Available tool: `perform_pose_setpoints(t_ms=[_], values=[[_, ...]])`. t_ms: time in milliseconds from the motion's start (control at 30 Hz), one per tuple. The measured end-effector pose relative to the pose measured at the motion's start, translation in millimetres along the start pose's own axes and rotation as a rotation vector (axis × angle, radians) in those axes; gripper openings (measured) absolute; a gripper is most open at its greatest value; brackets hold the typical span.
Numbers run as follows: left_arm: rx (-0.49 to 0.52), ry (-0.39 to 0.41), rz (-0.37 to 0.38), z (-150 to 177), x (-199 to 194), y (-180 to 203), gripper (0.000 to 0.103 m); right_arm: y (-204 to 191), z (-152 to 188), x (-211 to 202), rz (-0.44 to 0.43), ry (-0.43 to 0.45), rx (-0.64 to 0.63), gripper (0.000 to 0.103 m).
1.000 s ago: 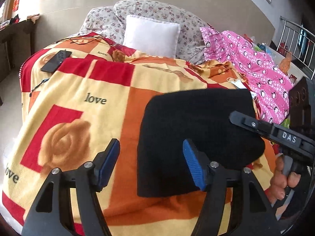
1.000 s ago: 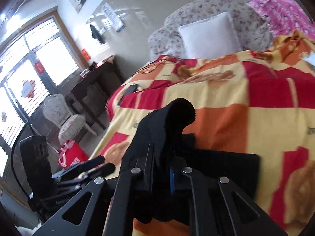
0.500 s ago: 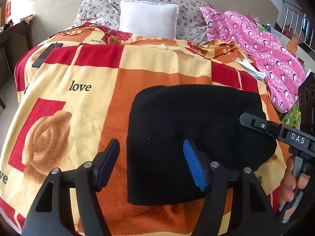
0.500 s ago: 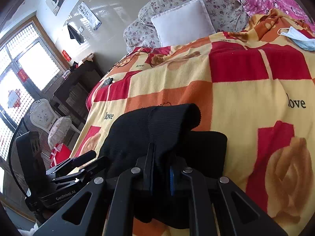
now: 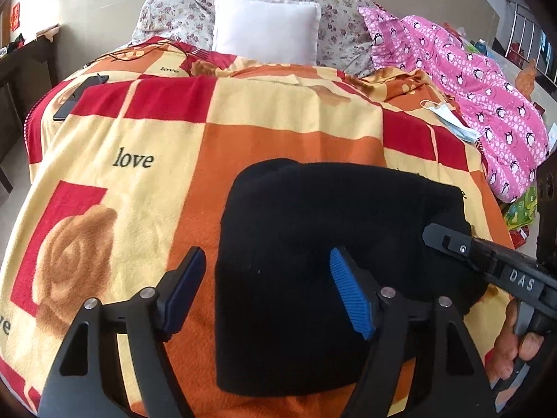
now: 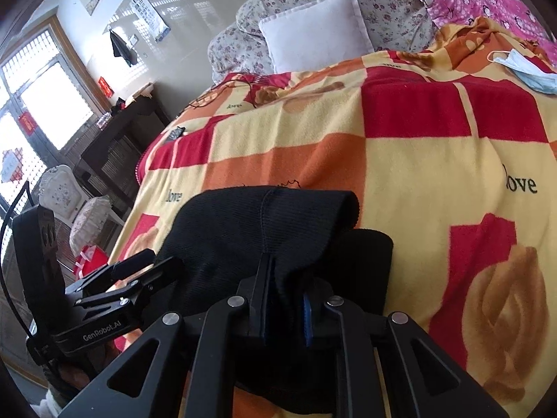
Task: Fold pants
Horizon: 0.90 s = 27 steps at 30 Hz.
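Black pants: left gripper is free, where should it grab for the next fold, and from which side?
Probably the near left corner of the black pants, approached from the left over the blanket. There the folded stack ends in a straight, exposed edge lying flat, right beside the open left gripper, whose jaws have just widened. The right gripper is pinching the cloth on the opposite side.

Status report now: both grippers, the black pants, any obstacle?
Left gripper open, jaws just widened, nothing pinched. Right gripper shut on black pants, folded on the blanket. Nothing in the way.
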<state>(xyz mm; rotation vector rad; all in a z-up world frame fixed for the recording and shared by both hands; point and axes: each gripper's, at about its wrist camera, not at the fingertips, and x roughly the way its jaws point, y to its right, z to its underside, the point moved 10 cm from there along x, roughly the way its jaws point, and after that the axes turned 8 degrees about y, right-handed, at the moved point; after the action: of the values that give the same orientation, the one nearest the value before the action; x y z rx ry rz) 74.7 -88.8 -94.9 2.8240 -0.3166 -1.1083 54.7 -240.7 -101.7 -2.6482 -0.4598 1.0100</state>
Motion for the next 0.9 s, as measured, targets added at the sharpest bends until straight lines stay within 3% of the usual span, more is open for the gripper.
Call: perform_pose_setpoints(t_ms=[267,500,733,800,900], values=[[-0.007,-0.025,0.007,-2.6,20.4,5.5,0.079,13.6,-1.2,13.5,0.047,-0.005,0.0,0.015],[-0.008,-0.022,0.015,-3.8,7.8,8.7,0.078,6.6,-10.5,-13.9,0.003,0.041,0.014,0.012],[0.063,-0.004,-0.037,2.7,5.4,18.2,0.079,31.2,-3.1,-21.3,0.085,0.038,0.012,0.006],[0.066,0.0,-0.037,3.2,4.5,17.7,0.079,32.0,-2.2,-22.2,0.077,0.045,0.017,0.007],[0.045,-0.005,-0.008,-3.2,-2.8,15.8,0.079,31.7,-6.7,-30.5,0.028,0.071,0.08,0.018]])
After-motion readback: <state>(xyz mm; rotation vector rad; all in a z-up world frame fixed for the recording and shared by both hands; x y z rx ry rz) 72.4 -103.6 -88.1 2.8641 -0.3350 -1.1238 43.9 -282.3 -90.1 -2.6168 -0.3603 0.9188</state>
